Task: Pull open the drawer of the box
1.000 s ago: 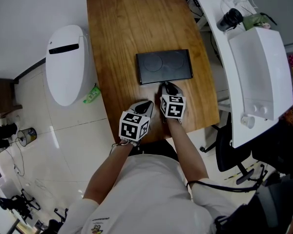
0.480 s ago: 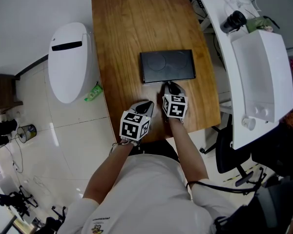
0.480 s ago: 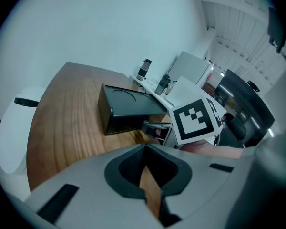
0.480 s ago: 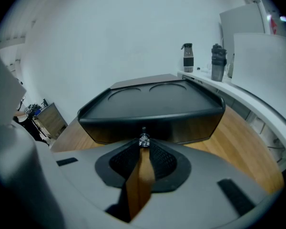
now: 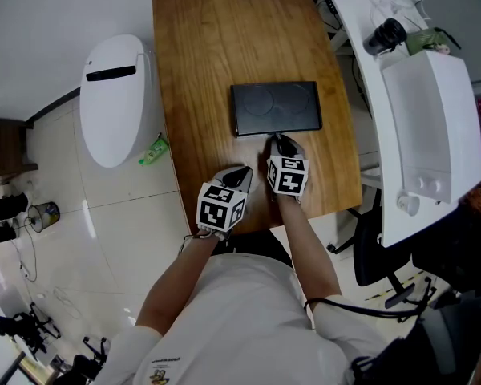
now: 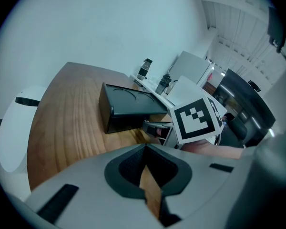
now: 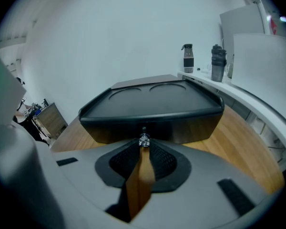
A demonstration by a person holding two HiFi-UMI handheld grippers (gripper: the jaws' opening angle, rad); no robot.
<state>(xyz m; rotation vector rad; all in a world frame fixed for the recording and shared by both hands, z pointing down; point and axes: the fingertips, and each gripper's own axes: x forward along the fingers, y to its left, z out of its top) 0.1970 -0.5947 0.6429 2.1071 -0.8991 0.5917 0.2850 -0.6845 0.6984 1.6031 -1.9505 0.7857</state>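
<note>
A flat black box (image 5: 276, 107) lies on the wooden table (image 5: 216, 46), its drawer front facing me. My right gripper (image 5: 277, 139) is against that front. In the right gripper view the jaws (image 7: 144, 144) stand nearly together with the small shiny drawer knob (image 7: 144, 140) pinched at their tips, and the box (image 7: 152, 106) fills the view just beyond. My left gripper (image 5: 242, 171) rests left of it near the table's front edge, shut with nothing in it. The left gripper view shows its own tips (image 6: 145, 151), the box (image 6: 128, 109) and the right gripper (image 6: 155, 127) at the box's front.
A white rounded bin (image 5: 112, 103) stands on the floor left of the table, a green packet (image 5: 151, 155) beside it. A white desk (image 5: 421, 119) with equipment runs along the right, two bottles (image 7: 188, 57) on it. A dark chair (image 5: 377, 247) sits at lower right.
</note>
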